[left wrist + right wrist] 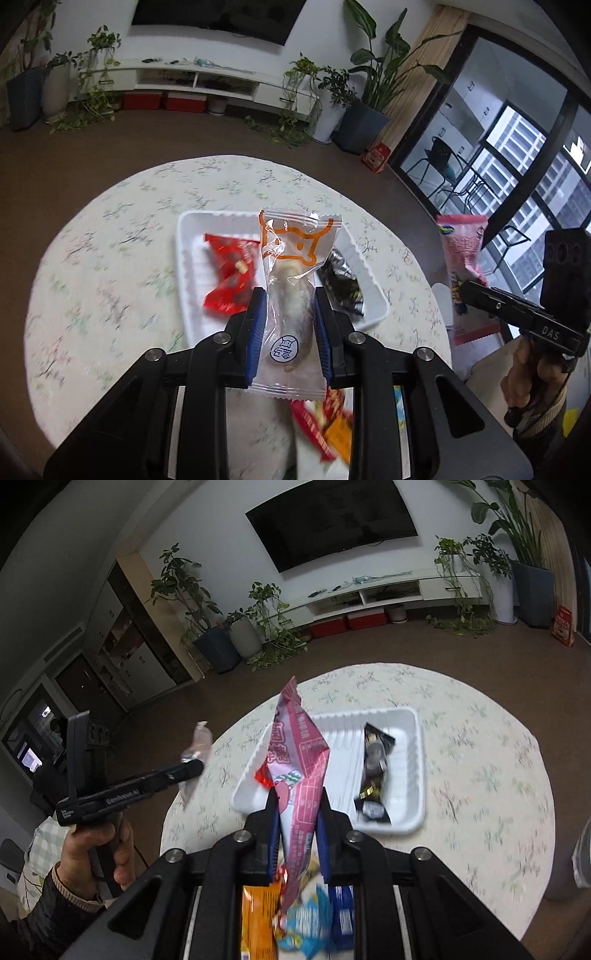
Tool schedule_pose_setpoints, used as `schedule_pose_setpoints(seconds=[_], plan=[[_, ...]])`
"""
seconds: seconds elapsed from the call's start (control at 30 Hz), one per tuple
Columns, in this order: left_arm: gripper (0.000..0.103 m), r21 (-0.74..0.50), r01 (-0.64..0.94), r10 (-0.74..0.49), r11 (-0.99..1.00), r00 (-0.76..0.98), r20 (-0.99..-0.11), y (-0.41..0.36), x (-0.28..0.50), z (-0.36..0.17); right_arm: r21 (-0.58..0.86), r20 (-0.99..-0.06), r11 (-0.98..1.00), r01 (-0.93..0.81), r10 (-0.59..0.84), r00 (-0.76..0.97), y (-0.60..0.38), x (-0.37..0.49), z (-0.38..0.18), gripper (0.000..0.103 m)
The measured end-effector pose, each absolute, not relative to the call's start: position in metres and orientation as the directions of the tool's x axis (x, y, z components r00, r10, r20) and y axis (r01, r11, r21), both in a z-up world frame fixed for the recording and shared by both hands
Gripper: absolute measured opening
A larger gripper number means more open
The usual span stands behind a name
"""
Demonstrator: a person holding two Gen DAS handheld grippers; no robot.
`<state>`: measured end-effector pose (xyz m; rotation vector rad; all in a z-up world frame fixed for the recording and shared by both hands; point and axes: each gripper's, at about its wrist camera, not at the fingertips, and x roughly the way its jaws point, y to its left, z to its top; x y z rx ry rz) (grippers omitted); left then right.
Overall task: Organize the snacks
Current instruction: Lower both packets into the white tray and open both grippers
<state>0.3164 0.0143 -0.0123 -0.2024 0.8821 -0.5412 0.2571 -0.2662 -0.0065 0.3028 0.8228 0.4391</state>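
Observation:
My left gripper (289,295) is shut on a clear snack packet (291,280) with an orange cat outline, held above the white tray (188,266). Red packets (231,273) and a black packet (341,284) lie in that tray. At the right, my right gripper (469,288) carries a pink packet (461,251). In the right wrist view the right gripper (297,794) is shut on the pink packet (299,760), over the near edge of the tray (402,746). The black packet (375,771) lies inside. The left gripper (195,766) with the clear packet (197,746) hovers to the left.
The tray sits on a round table (110,258) with a floral cloth. Several loose snacks (258,915) lie near the front edge, under the grippers. A person's hand (96,849) holds the left gripper. Brown floor, potted plants and a TV cabinet lie beyond.

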Motion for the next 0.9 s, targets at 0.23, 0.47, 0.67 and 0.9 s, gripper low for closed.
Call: schedule_pose_setpoints(seconds=[0.23,0.47,0.67,0.9], plan=[[0.023,-0.364,0.335,-0.487,0.869,0.448,-0.750,-0.032,0.379,-0.048,0.408,-0.717,0.884,-0.229,0.466,0.519,-0.249,0.328,-0.036,0.018],[0.023,-0.312,0.350,-0.446,0.883,0.424,-0.788,-0.063,0.394,-0.087,0.396,-0.783,0.898,-0.190,0.439,0.440,-0.236,0.367,-0.084,0.018],[0.023,-0.298,0.340,-0.426,0.892,0.411,-0.806,-0.072,0.408,-0.111,0.382,-0.808,0.907,-0.178,0.422,0.411,-0.233,0.375,-0.107,0.018],[0.024,-0.281,0.335,-0.407,0.899,0.404,-0.819,-0.075,0.413,-0.127,0.353,-0.842,0.922,-0.159,0.387,0.376,-0.228,0.379,-0.128,0.018]])
